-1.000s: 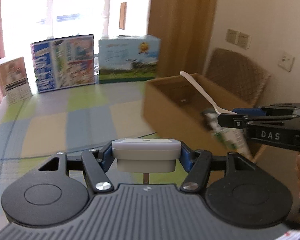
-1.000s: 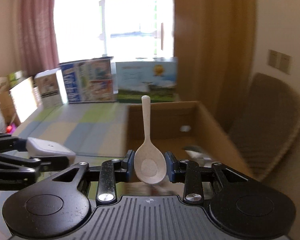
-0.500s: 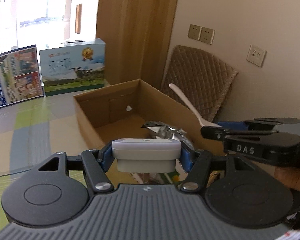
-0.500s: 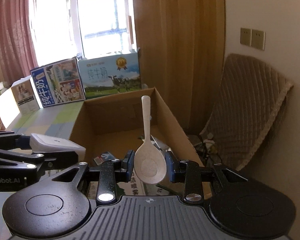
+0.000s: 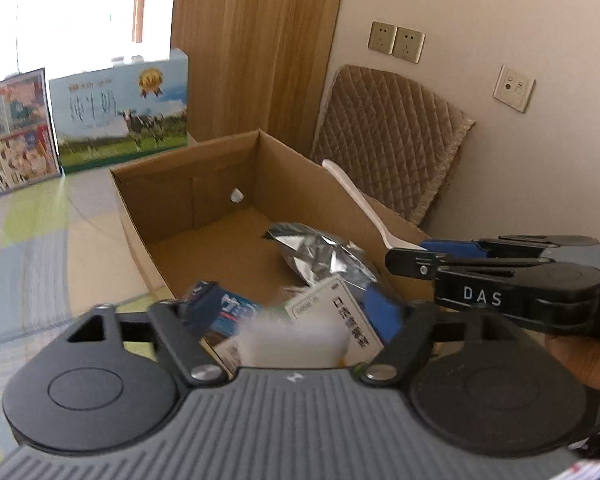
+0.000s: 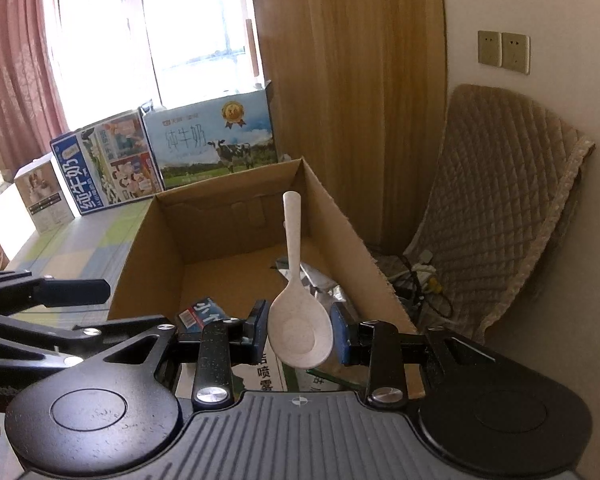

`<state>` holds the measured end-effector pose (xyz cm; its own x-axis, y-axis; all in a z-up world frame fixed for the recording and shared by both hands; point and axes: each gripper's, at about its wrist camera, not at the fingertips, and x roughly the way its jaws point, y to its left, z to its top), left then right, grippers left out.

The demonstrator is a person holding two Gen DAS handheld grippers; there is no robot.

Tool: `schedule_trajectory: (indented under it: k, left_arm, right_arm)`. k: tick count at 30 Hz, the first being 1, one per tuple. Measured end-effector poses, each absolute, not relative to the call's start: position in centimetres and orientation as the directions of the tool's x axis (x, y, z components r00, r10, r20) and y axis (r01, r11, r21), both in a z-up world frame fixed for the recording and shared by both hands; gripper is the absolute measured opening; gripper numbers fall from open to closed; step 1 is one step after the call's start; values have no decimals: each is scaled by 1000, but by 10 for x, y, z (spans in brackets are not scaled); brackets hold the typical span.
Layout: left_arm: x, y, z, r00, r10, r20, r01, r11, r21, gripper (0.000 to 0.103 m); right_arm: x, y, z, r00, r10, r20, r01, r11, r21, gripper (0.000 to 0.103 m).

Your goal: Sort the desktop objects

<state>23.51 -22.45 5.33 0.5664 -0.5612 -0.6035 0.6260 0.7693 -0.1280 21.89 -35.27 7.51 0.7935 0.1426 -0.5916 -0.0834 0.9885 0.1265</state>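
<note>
- Left gripper over the box, jaws just opened; the white case is a blur between them, unpinched.
- Right gripper clamps the spoon bowl, handle pointing forward over the box.

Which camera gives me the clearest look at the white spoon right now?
The right wrist view: the white spoon fills mid-frame, bowl clamped by the right gripper, handle pointing over the cardboard box. The left wrist view shows it side-on, bowl mostly hidden.
</note>
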Motion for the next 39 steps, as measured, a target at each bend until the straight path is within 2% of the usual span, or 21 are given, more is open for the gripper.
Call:
schedule_trajectory:
  k: [7,9,10,14,16,19,23,26,39]
  left_arm:
    - [235,-216,59,581,-546,-604,627,773,-96,77]
    - [233,-212,61,585,-541,-603,624,776,-91,78]
    - [232,-210,62,588,-539,-603,622,778,-89,80]
    - [227,-199,65,600,-526,-603,614,786,-74,85]
    - [225,-193,67,610,-516,-601,599,797,-77,93]
    - [218,-184,71,630,-498,-596,577,814,-70,102]
    - [205,-175,79,658,-457,-599,535,843,-55,102]
    - [192,-169,85,671,-434,-600,509,859,-52,102]
    - [127,-142,115,662,-422,-619,457,882,-114,102]
  right_arm:
    - [227,-343,80,792,196,-578,-123,979,162,31]
    - [229,-343,84,795,204,-571,-119,976,184,49]
    - [228,-344,86,801,199,-564,-111,976,188,63]
    - [220,-345,96,814,191,-548,-103,977,188,65]
    - [212,-346,101,816,187,-547,-101,978,183,67]
    - [195,-347,108,820,176,-545,-91,980,179,78]
    - [169,-347,116,817,152,-556,-70,984,166,94]
    - [150,-345,122,804,147,-577,-69,986,154,101]
    - [72,-344,138,757,158,-633,-80,985,150,101]
